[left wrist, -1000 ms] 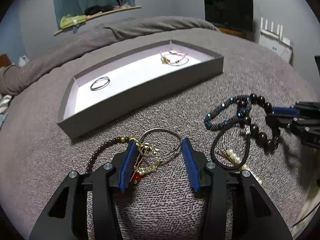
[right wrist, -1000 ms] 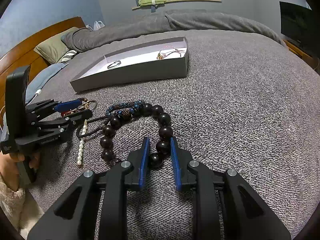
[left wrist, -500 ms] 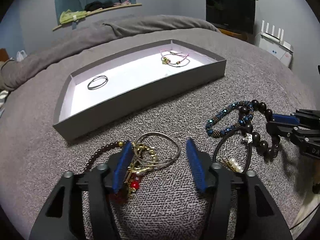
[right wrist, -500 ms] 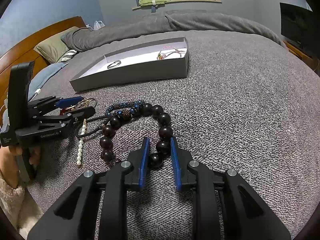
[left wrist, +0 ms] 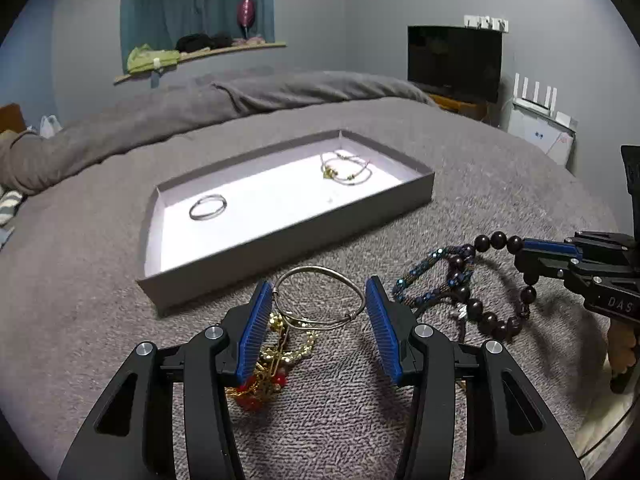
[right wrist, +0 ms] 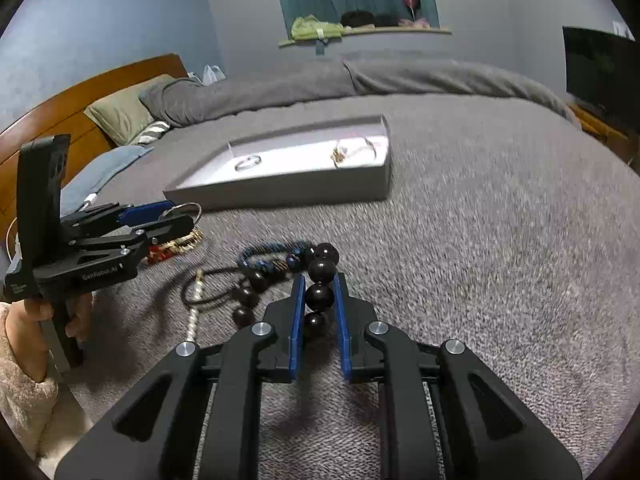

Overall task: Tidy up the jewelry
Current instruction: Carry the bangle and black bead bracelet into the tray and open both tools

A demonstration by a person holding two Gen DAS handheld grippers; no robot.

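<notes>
My left gripper (left wrist: 320,292) is shut on a silver bangle (left wrist: 320,269), its blue pads touching the bangle's two sides. From the right wrist view, the left gripper (right wrist: 182,216) holds the bangle (right wrist: 188,208) a little above the bed. A gold chain with red beads (left wrist: 280,352) lies under its left finger. The jaws of my right gripper (right wrist: 319,280) are closing on a dark bead bracelet (right wrist: 322,268), and the pads touch a bead between them. The open grey tray (left wrist: 300,240) holds a silver ring (left wrist: 208,207) and a thin cord bracelet (left wrist: 346,168).
A blue beaded bracelet (right wrist: 272,250), a black cord loop (right wrist: 208,296) and a pearl string (right wrist: 194,316) lie on the grey bed cover between the grippers. A folded duvet (left wrist: 240,100) lies behind the tray. A person's hand (right wrist: 28,320) holds the left gripper's handle.
The left gripper has risen and the bangle now sits against both pads. The right jaws have narrowed onto a bead, and the dark bracelet has shifted and bunched.
</notes>
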